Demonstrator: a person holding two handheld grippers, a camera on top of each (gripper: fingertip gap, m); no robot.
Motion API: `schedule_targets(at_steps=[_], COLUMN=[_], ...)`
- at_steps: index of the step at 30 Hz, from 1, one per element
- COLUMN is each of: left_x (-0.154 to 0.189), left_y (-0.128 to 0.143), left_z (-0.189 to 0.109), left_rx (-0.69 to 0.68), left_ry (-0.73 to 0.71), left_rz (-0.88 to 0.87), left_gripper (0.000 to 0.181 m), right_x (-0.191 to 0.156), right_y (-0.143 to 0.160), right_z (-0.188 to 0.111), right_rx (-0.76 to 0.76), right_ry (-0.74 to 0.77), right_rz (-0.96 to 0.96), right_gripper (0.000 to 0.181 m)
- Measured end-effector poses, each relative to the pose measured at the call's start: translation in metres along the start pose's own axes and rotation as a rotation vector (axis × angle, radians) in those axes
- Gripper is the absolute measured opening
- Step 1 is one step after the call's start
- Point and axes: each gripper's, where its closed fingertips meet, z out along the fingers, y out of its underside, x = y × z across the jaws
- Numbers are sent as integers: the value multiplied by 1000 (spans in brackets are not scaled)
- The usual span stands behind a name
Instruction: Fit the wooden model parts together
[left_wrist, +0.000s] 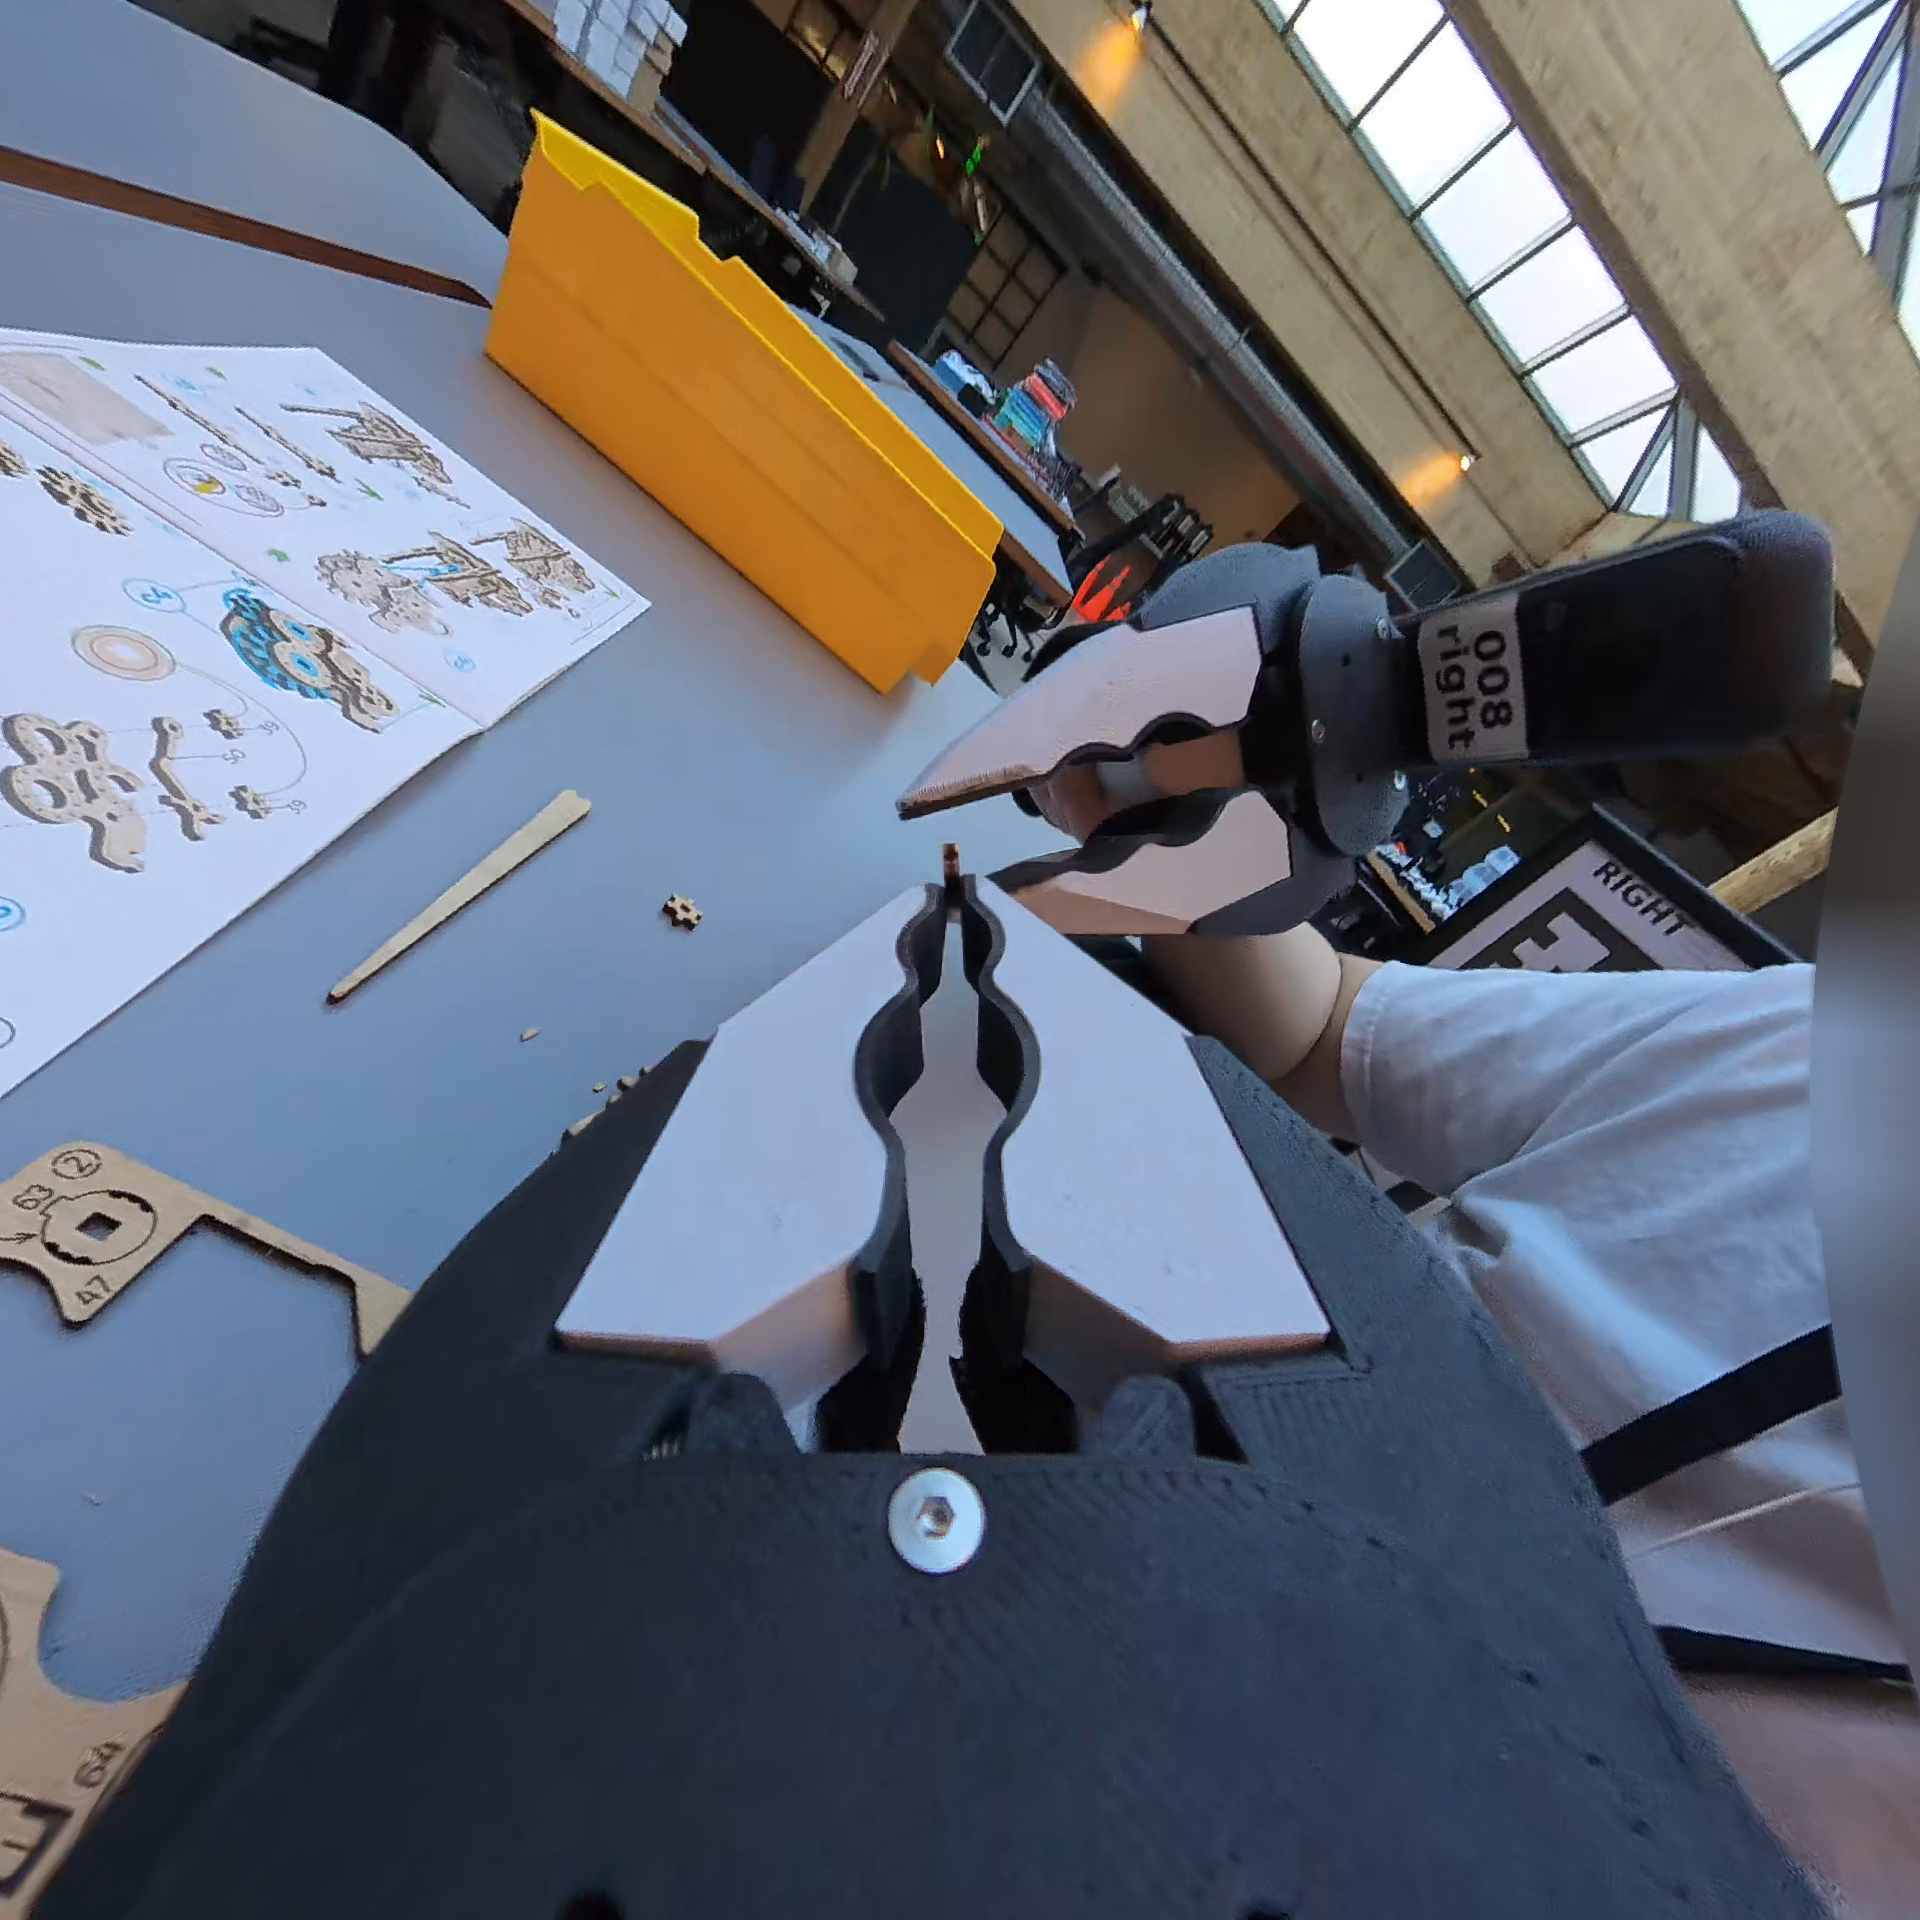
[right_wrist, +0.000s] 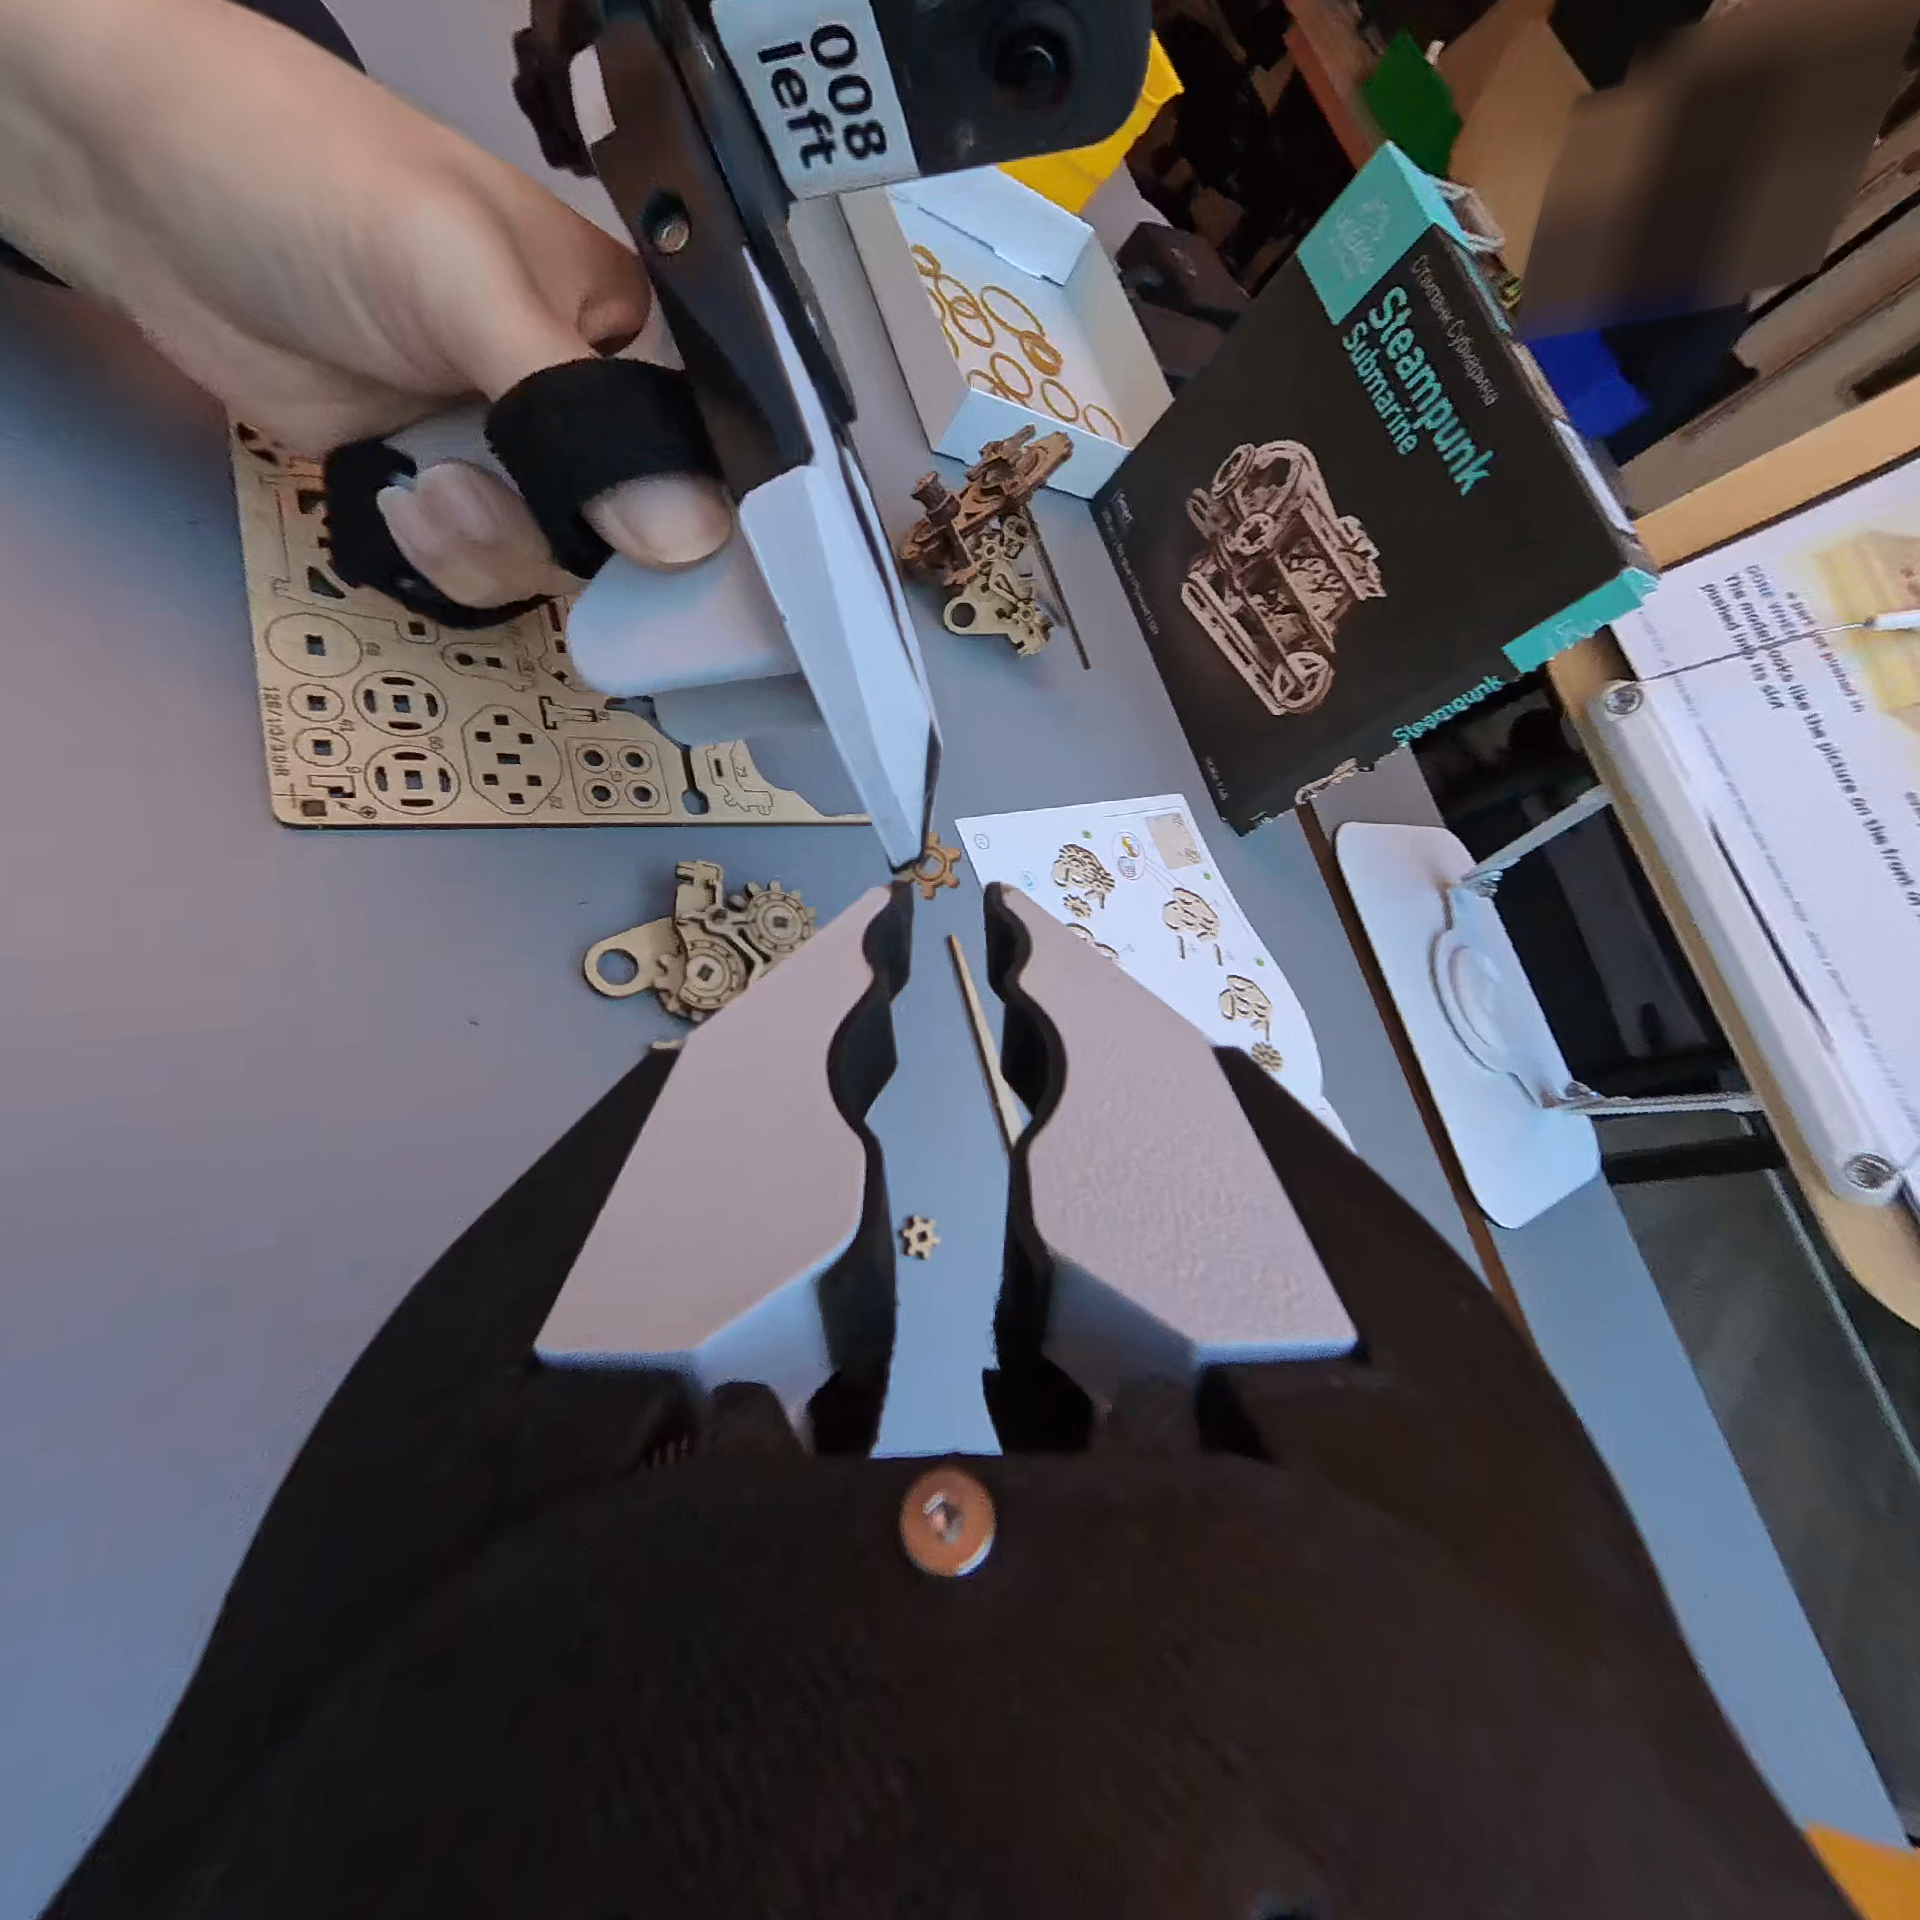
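My left gripper (left_wrist: 951, 896) is shut on a small wooden gear (right_wrist: 937, 865), which shows edge-on at its tips in the left wrist view (left_wrist: 951, 862). In the right wrist view the left gripper (right_wrist: 907, 847) comes down from above and holds the gear above the grey table. My right gripper (right_wrist: 943, 894) is open and empty, its tips just short of the gear, one on each side. It also shows in the left wrist view (left_wrist: 951, 836), jaws apart. A wooden gear sub-assembly (right_wrist: 707, 951) lies on the table to the left.
A thin wooden stick (right_wrist: 982, 1039), a tiny loose gear (right_wrist: 920, 1236), a cut-out part sheet (right_wrist: 436, 717), an instruction sheet (left_wrist: 260, 644), a second darker assembly (right_wrist: 987, 540), the kit box (right_wrist: 1371, 499), a white box of rubber bands (right_wrist: 1018, 322) and a yellow bin (left_wrist: 748, 416) lie around. Only a small space, under 4 cm, lies between the two pairs of fingers. The thin wooden stick (right_wrist: 982, 1039) is about equally far from each gripper, around 12 cm. My left wrist view (left_wrist: 447, 910) looks at it from another angle.
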Motion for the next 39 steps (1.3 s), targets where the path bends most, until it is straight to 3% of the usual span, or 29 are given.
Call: schedule_targets(at_steps=[11, 23, 29, 39], left_x=[-3, -4, -7, -11], left_y=[-4, 11, 22, -4], left_z=[1, -1, 3, -6], left_rx=[57, -85, -139, 57], left_ry=[-7, 73, 42, 68], left_rz=[-26, -69, -57, -203], left_gripper=[0, 11, 1, 0], right_x=[-1, -18, -28, -5], right_y=[-1, 11, 17, 1], right_z=[4, 1, 6, 6], right_rx=[-5, -49, -77, 27], right_ry=[31, -81, -117, -22], right_rz=[19, -120, -129, 91], right_gripper=[11, 10, 10, 19])
